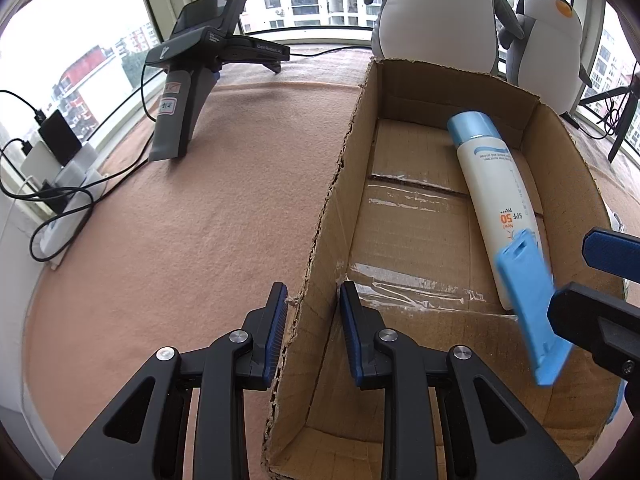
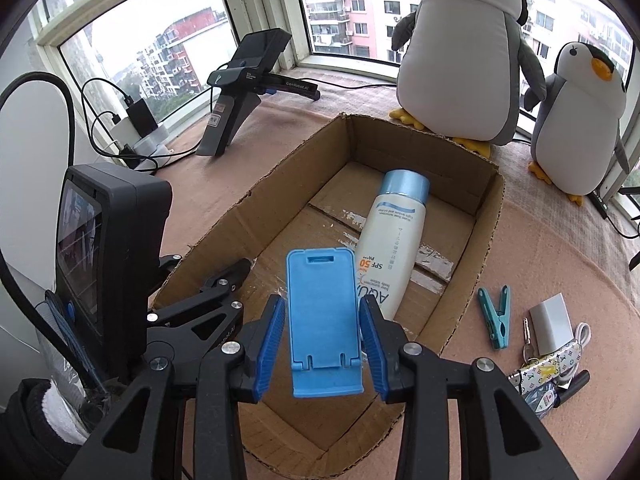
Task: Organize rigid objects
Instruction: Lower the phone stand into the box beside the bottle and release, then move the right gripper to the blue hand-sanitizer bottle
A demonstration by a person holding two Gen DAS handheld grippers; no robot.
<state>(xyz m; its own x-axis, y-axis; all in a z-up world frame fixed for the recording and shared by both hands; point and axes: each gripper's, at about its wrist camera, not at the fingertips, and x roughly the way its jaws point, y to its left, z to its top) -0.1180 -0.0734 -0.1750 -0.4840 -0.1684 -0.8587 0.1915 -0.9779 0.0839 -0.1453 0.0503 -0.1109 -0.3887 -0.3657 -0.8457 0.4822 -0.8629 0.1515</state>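
The blue phone stand [image 2: 323, 320] is pinched between the 2 blue pads of the right claw [image 2: 323, 340], which is closed on its sides, and it hangs above the near end of the cardboard box [image 2: 224, 224]. In the left wrist view the same stand [image 1: 528, 312] shows at 4 o'clock, tilted over the box floor.

Inside the box lies 1 thing: a white sunscreen bottle [image 2: 394, 240] with a pale blue cap, on its side, cap toward 12 o'clock, resting on the taped bottom flaps. The stand overlaps the bottle's lower end in both views; whether they touch cannot be told.

The left claw [image 1: 314, 336] straddles the box's torn left wall [image 1: 332, 208], 1 pad outside and 1 inside, with a gap on each side, so it is partly open and grips nothing.

On the pink-covered bench [image 2: 552, 248] at 4 o'clock from the box lie a teal clothespin [image 2: 496, 316], a small white block [image 2: 552, 326] and a patterned strap with keys [image 2: 540, 372]. At 12 o'clock stand 2 plush penguins, the large one [image 2: 464, 64] just behind the box and the small one [image 2: 580, 120] beside it. At 10 o'clock a spare black gripper [image 2: 244, 92] rests near the window, with chargers and cables [image 2: 136, 128] by the sill
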